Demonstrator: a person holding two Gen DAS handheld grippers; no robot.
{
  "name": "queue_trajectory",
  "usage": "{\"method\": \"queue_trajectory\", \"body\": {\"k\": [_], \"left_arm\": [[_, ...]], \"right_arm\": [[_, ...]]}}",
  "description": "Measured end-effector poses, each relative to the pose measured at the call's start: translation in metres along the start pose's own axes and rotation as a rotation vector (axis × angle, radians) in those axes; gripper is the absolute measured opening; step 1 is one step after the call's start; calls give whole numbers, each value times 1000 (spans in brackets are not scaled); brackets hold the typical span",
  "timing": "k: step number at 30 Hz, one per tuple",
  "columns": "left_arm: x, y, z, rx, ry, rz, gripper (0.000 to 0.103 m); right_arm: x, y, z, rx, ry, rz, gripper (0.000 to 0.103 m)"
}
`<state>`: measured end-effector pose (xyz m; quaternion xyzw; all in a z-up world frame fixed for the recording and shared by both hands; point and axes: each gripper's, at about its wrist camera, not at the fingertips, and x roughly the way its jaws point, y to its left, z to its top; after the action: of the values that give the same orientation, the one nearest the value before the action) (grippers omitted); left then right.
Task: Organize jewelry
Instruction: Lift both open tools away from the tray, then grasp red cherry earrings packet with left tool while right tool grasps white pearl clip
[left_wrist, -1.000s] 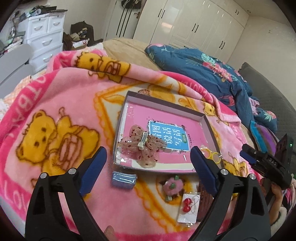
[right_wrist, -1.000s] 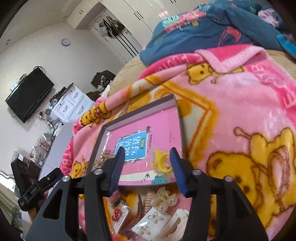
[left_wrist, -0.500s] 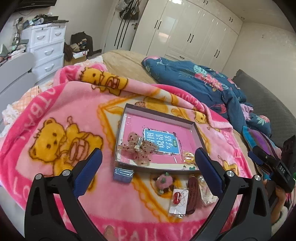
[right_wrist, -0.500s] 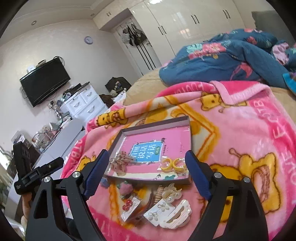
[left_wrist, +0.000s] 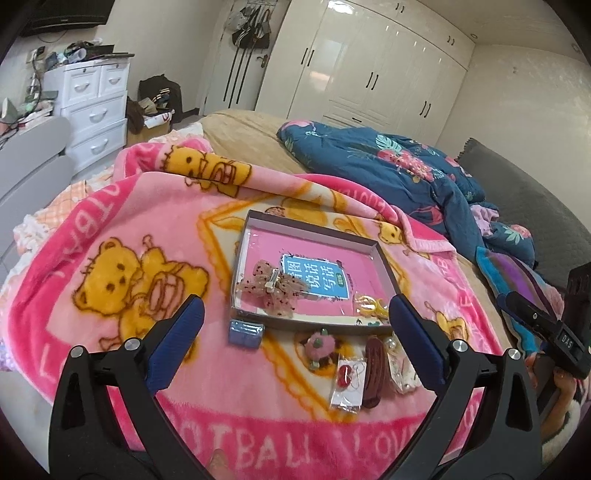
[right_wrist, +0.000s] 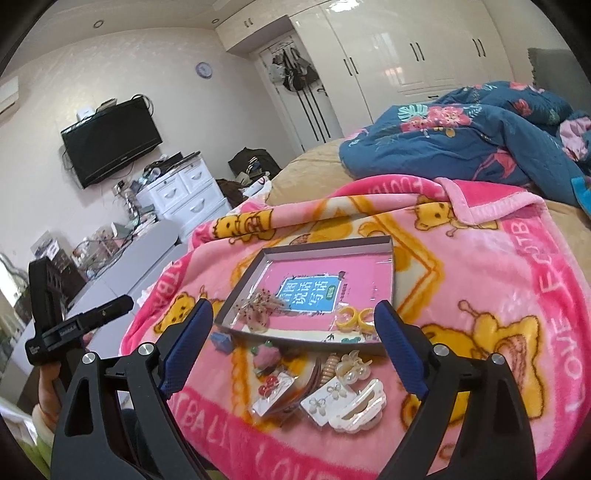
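A shallow grey box (left_wrist: 255, 221) with a pink lining lies on the pink bear blanket; it also shows in the right wrist view (right_wrist: 325, 245). In it lie a sheer pink bow clip (left_wrist: 271, 283) (right_wrist: 258, 308) and yellow rings (left_wrist: 365, 302) (right_wrist: 356, 318). In front of the box lie a blue clip (left_wrist: 245, 333), a pink strawberry piece (left_wrist: 320, 343), a red earring card (left_wrist: 347, 382), a brown hair clip (left_wrist: 375, 369) and white clips (right_wrist: 358, 402). My left gripper (left_wrist: 295, 325) is open and empty above the blanket's near edge. My right gripper (right_wrist: 293, 332) is open and empty.
A blue floral quilt (left_wrist: 388, 166) lies bunched behind the box. A white drawer unit (left_wrist: 96, 107) stands at the far left, a TV (right_wrist: 110, 138) hangs on the wall, and white wardrobes (left_wrist: 369, 70) line the back. The other gripper shows at each view's edge (left_wrist: 546, 332) (right_wrist: 74, 325).
Both grippers have pulled back and risen from the box, so more of the room shows. The yellow rings that were by the right gripper's fingers now lie in the box.
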<state>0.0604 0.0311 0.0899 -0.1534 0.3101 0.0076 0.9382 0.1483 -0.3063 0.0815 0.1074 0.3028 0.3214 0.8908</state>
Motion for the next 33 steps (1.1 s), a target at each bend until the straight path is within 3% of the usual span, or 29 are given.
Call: {"method": "queue_trajectory", "body": {"k": [11,33], "left_arm": [[-2,-20,-25,64,43,-21,94],[35,-47,-83,157,224,-62,93]], "right_arm": [[-5,4,-21,-23,61,5,88],[7,-16,-54,-2,169,-11,88]]}}
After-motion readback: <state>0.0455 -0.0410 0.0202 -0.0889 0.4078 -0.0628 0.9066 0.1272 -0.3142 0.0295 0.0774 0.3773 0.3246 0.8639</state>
